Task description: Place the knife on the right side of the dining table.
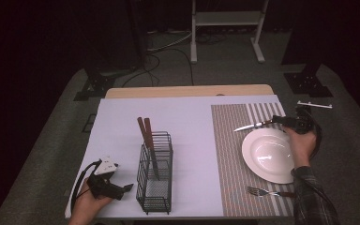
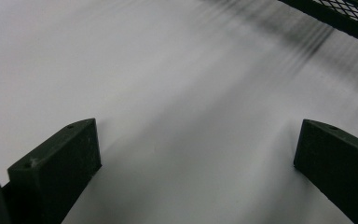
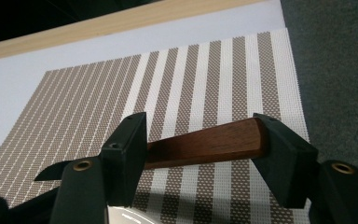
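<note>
High view: the right gripper (image 1: 281, 121) sits at the far right of the striped placemat (image 1: 229, 154), just beyond the rim of the white plate (image 1: 268, 154). A table knife (image 1: 251, 126) lies on the placemat past the plate, its blade pointing left and its handle end at the gripper's tips. A fork (image 1: 262, 191) lies on the near side of the plate, close to the mat's near edge. The placemat's right edge runs close to the table's right edge, so there is little room beyond the right hand (image 1: 301, 146). The white table cover (image 1: 122, 136) is wide and bare to the left of the mat, apart from a black wire cutlery caddy (image 1: 155, 174) holding two wooden-handled utensils (image 1: 146, 131) that lean up and to the left. The left gripper (image 1: 126, 187) rests at the near left corner, tips just beside the caddy. No writing can be read.

Left gripper view: the two black jaws stand wide apart over the bare white cover, nothing between them; they are released. A corner of the wire caddy (image 2: 349, 18) crosses the top right. The picture is blurred.

Right gripper view: the knife's wooden handle (image 3: 205, 144) lies crosswise between the jaws, spanning the gap, its ends at or behind both pads. Whether the pads press on it I cannot tell. The dark blade tip (image 3: 51, 171) sticks out past the left jaw. Below lies the striped placemat (image 3: 121, 107), then white cover, then the table's wooden edge (image 3: 121, 21) at the top. The plate's rim (image 3: 130, 217) shows at the bottom.
</note>
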`<state>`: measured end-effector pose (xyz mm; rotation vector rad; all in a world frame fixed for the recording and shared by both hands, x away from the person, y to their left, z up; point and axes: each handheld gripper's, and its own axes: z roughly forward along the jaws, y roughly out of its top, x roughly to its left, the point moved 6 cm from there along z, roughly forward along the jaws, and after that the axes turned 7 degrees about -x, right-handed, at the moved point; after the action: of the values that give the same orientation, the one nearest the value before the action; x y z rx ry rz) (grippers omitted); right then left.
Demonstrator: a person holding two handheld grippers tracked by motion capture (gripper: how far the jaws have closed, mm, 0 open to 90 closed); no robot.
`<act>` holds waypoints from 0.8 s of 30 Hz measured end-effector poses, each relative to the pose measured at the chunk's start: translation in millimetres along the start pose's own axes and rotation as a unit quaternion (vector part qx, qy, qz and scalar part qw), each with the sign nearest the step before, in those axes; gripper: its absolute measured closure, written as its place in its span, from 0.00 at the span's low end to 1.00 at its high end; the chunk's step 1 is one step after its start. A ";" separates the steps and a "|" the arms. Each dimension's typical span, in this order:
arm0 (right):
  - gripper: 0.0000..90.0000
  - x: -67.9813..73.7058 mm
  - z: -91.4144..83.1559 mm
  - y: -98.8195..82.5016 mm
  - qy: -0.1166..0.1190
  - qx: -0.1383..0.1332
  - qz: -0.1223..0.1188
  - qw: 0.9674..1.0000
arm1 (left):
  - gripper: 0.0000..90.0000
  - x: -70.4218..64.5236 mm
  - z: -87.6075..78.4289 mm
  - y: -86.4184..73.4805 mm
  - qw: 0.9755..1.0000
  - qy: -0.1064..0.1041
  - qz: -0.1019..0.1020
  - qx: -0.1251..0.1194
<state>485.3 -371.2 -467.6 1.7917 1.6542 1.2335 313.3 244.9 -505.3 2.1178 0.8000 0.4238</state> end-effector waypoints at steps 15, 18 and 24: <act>0.32 -1.5 7.4 -4.9 -0.018 0.052 0.012 0.998 | 0.00 0.0 0.0 0.0 1.000 0.000 0.000 0.000; 0.31 -1.4 8.2 -5.3 -0.021 0.056 0.012 0.998 | 0.00 -0.1 0.1 0.0 1.000 0.000 0.000 0.000; 0.27 -1.7 11.1 -7.1 -0.034 0.071 0.003 0.997 | 0.00 0.0 0.0 0.0 1.000 0.000 0.000 0.000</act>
<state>490.3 -368.3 -479.6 1.9024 1.7379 1.0687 313.3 244.9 -505.3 2.1175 0.8001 0.4242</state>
